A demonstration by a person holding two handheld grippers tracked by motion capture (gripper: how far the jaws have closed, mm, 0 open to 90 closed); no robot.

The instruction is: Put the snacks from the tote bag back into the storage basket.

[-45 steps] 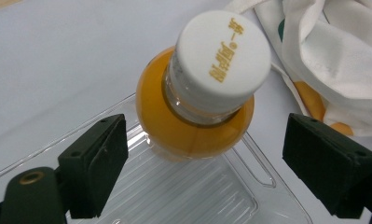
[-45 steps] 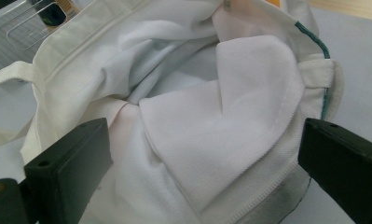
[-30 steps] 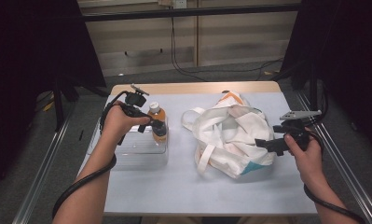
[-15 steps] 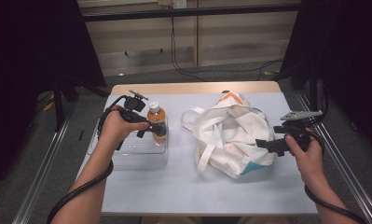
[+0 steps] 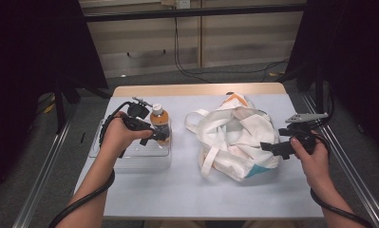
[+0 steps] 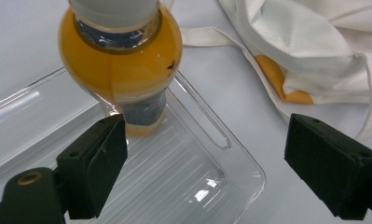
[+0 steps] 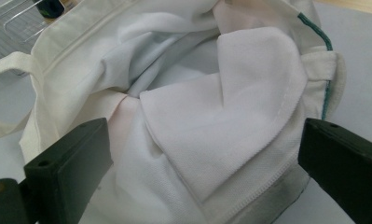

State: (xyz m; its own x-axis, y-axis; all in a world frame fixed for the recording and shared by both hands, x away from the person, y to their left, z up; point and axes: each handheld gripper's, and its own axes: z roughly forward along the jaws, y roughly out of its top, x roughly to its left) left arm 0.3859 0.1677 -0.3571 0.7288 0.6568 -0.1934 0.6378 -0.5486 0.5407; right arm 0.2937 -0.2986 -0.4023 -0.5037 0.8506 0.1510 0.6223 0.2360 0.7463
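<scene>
Black jaws of the left gripper [image 6: 207,172] are standing wide, gripping nothing, hanging over the clear plastic tray [image 6: 211,182] near the table's [image 5: 187,190] left edge. Orange-drink bottle [image 6: 120,70] is standing upright in that tray's far right corner, just ahead of the jaws. Right gripper [image 7: 202,182] is also sitting wide apart, jaws flanking a fold of the white tote bag [image 7: 211,121], which is lying crumpled right of centre, reaching toward the table's right edge.

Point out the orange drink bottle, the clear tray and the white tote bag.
orange drink bottle [image 6: 120,70], left gripper view, orange shoulder.
clear tray [image 6: 207,135], left gripper view, its rim.
white tote bag [image 5: 234,137], high view, crumpled middle.
</scene>
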